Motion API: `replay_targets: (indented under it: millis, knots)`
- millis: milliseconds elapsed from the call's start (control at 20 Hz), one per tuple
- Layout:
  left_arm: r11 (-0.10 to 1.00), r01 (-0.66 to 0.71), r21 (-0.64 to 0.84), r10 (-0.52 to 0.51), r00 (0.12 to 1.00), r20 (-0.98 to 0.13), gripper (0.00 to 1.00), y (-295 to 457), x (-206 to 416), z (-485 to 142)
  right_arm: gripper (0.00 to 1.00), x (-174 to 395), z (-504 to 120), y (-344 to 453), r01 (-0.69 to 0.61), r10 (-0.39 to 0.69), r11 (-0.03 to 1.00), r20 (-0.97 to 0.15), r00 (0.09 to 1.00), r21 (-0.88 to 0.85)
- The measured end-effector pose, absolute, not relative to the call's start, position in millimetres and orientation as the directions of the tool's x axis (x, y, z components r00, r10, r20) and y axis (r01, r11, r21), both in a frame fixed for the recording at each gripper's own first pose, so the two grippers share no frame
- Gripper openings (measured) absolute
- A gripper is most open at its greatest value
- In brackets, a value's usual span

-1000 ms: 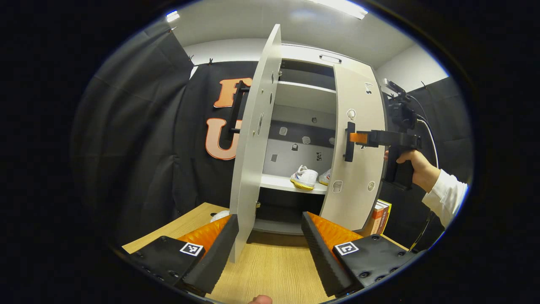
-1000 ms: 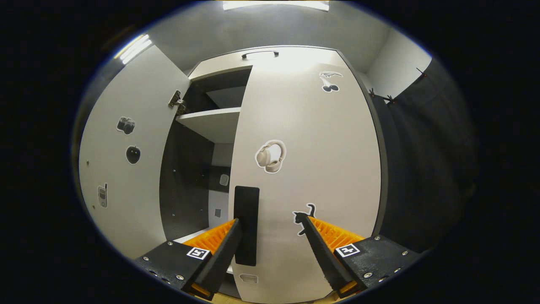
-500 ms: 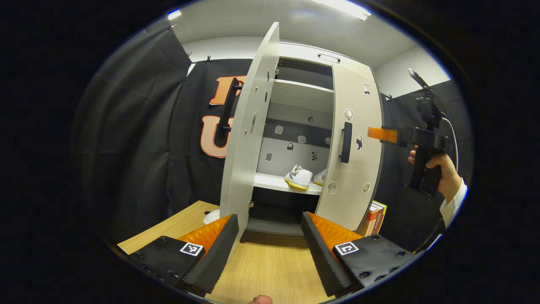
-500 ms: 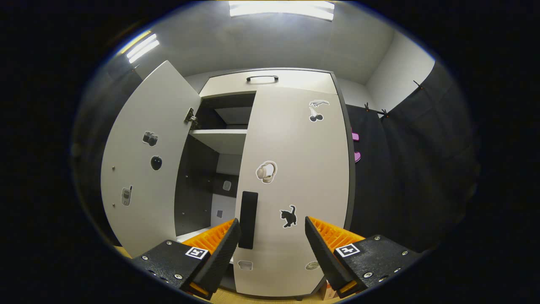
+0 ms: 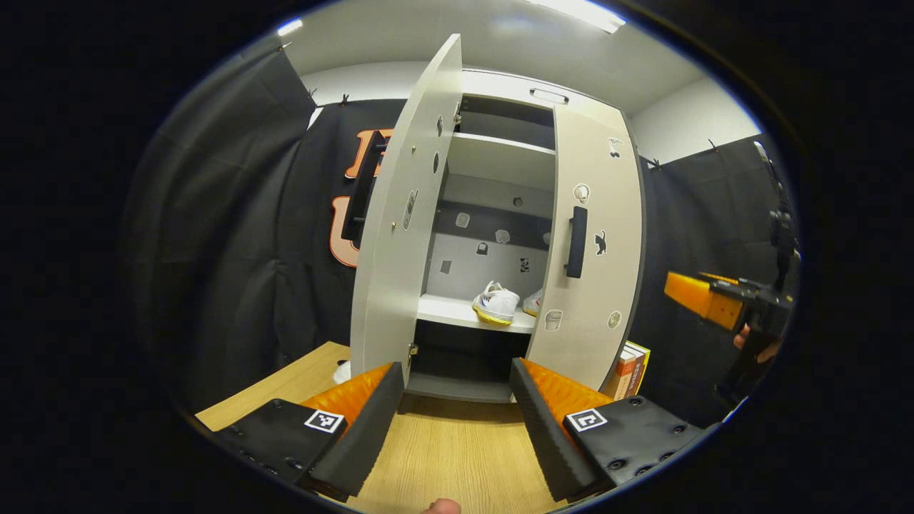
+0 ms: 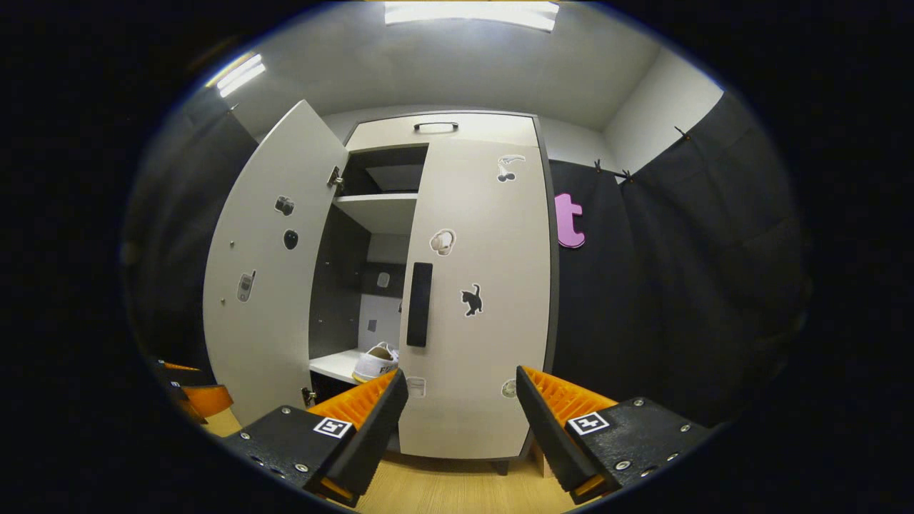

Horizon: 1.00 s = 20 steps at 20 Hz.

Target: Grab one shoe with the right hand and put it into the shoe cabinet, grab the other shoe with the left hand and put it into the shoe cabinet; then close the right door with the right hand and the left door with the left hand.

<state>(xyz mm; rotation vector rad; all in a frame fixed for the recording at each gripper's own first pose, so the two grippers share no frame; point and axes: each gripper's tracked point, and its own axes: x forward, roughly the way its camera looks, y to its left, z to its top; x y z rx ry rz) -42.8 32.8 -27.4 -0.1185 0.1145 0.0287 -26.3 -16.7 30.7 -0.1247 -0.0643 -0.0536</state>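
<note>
White second shoe (image 5: pixel 532 303) half behind right door (image 5: pixel 589 250)

right gripper (image 6: pixel 457 428) backed off right door (image 6: pixel 485 300), handle (image 6: pixel 419 304) released

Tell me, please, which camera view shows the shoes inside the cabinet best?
The left gripper view: both white shoes sit on the shelf between the open left door and the right door. The right gripper view shows one shoe, partly hidden behind the right door.
</note>
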Motion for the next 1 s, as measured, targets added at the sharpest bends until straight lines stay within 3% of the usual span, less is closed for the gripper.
replay_targets:
  millis: [550, 1000]
  knots:
    - [0.945, -0.318, -0.071, 0.32, 0.947, 0.019, 0.96, 203.7, 1.2, 92.9, 0.94, -67.0, -5.2, -19.1, 0.02, -0.017, 0.997, 0.041, 0.999, -0.08]
    - [0.941, -0.337, -0.027, 0.336, 0.942, -0.009, 0.96, 230.8, 59.5, 88.0, 0.94, -61.4, -5.4, -36.0, 0.054, -0.052, 0.998, 0.048, 0.997, -0.035]
